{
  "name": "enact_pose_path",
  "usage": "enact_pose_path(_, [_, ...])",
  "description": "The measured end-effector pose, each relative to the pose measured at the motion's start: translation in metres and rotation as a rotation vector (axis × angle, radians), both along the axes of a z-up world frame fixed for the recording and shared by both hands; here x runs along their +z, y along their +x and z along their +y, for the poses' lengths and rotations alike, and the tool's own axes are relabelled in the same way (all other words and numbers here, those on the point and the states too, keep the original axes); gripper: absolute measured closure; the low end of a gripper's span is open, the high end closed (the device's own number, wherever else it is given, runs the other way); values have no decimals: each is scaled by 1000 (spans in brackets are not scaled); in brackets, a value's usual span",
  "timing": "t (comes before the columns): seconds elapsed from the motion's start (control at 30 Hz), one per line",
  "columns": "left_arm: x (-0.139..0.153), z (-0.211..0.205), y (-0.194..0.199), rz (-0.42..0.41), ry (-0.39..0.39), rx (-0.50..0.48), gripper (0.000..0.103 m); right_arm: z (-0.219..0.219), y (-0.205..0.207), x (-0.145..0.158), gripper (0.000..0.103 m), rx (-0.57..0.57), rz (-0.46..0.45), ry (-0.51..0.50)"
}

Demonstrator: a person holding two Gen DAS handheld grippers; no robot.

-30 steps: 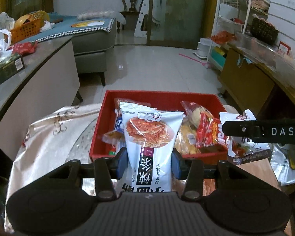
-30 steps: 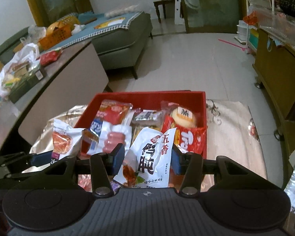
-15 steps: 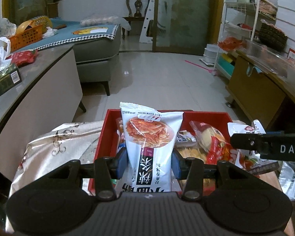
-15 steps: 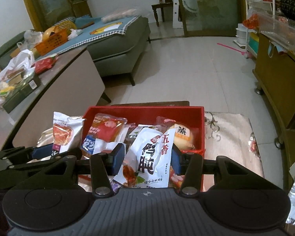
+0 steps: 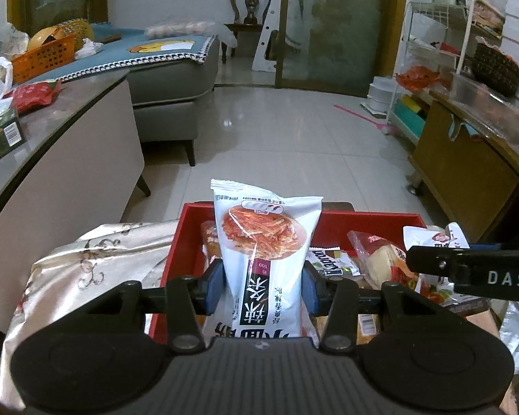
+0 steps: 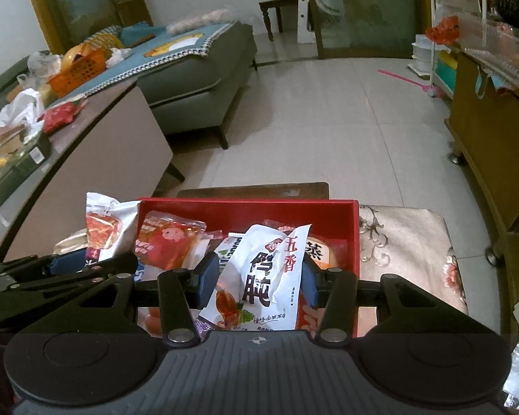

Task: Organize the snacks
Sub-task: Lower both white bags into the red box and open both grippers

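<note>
- Pinching a white spicy-strip packet (image 5: 264, 259) upright in my left claw (image 5: 263, 287), lower centre.
- My right claw (image 6: 256, 282) clamps a white duck packet (image 6: 263, 276).
- Red bin (image 5: 370, 223) lies just beyond both packets.

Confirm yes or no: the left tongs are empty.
No. The left tongs are shut on a white snack packet above the red bin.

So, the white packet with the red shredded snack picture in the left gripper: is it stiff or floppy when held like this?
The white packet probably holds fairly stiff: it stands upright above the left gripper without drooping. Its glossy film looks slippery, so it might slide. It seems puffed, likely light.
</note>
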State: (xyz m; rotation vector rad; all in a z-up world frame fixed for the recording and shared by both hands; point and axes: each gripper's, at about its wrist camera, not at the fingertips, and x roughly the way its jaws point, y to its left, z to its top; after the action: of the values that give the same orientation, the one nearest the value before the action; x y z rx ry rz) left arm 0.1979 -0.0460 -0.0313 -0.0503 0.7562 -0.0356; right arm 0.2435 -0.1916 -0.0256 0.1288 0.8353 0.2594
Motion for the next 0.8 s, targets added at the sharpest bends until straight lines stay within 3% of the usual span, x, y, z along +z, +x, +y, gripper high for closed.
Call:
enact_pose_path(0.4, [-16, -8, 13, 50, 32, -7, 62, 10, 21, -20, 38, 2, 50, -38])
enact_pose_path(0.8, [-9, -8, 4, 44, 58, 6, 42, 7, 13, -16, 30, -12, 47, -45])
